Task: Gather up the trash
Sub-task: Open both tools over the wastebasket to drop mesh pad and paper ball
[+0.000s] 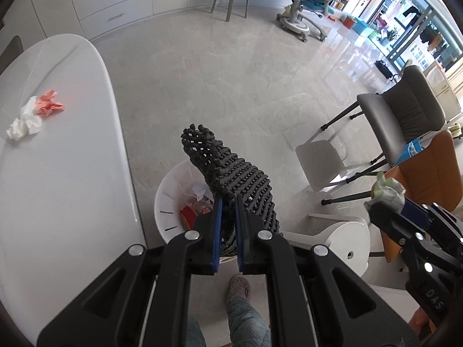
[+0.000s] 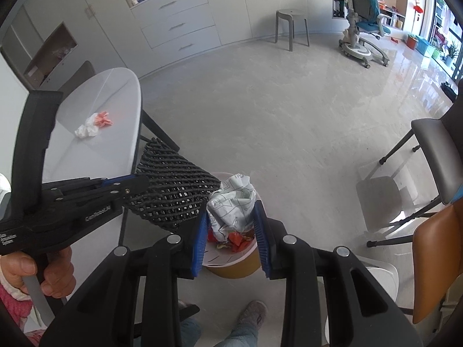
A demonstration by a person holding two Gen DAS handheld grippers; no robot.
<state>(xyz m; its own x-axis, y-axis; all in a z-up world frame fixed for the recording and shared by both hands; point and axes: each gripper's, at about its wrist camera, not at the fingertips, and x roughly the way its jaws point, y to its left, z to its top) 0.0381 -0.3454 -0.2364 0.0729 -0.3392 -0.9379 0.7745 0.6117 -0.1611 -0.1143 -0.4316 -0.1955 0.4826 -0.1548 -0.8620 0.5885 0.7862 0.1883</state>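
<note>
My left gripper (image 1: 227,202) is shut on a black foam net sleeve (image 1: 231,170) and holds it above the white trash bin (image 1: 165,199), which has wrappers inside. In the right wrist view the left gripper (image 2: 141,183) holds the same net (image 2: 173,193). My right gripper (image 2: 231,217) is shut on a crumpled printed paper wad (image 2: 233,205) just over the bin (image 2: 231,256); it also shows in the left wrist view (image 1: 385,199). A white and pink crumpled tissue (image 1: 34,115) lies on the white table (image 1: 58,188), also seen in the right wrist view (image 2: 92,125).
Grey chair (image 1: 405,115) and orange chair (image 1: 428,167) stand to the right. A white stool (image 1: 347,245) sits low right. A grey stool (image 2: 290,24), white drawers (image 2: 179,23) and a blue desk chair (image 2: 364,26) stand at the back. The person's foot (image 2: 251,315) is below.
</note>
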